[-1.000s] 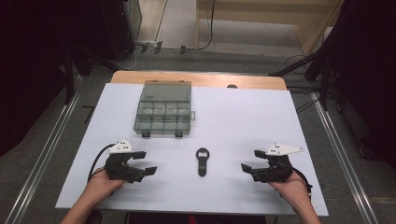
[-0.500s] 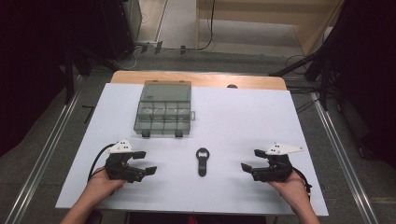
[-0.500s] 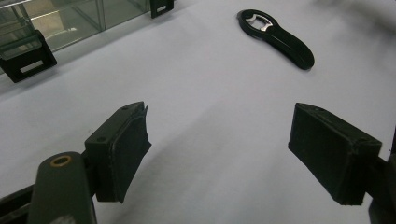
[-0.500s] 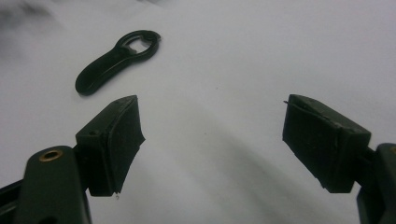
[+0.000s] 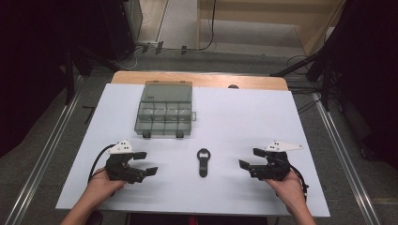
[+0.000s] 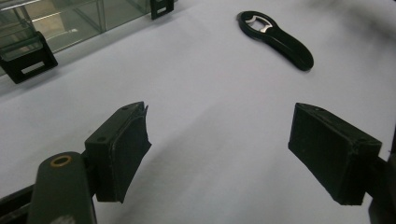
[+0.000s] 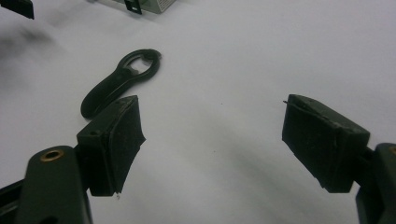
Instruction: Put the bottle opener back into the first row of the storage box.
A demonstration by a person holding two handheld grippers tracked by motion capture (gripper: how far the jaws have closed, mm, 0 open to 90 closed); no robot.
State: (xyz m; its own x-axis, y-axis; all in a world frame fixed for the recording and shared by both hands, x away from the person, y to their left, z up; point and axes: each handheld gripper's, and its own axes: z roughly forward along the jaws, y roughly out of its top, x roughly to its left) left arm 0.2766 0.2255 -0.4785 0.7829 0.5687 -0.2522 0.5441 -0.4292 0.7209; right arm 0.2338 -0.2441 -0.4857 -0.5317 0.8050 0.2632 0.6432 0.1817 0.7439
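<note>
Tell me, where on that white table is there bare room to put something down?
The whole right half of the table is bare, from the bottle opener to the far edge. Bare strips lie between the opener and each open gripper, left and right. The compartment box takes the far left.

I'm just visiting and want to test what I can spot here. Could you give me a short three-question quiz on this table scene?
1. True or false: the left gripper is clamped shut on the black metal-mouthed bottle opener.
2. Which lies farther from the person on the white table: (A) the clear grey plastic compartment box or (B) the bottle opener?
3. Fill in: the bottle opener lies ____ the left gripper and the right gripper.

Key
1. False; its jaws stand open with nothing between them.
2. A.
3. Between.
</note>
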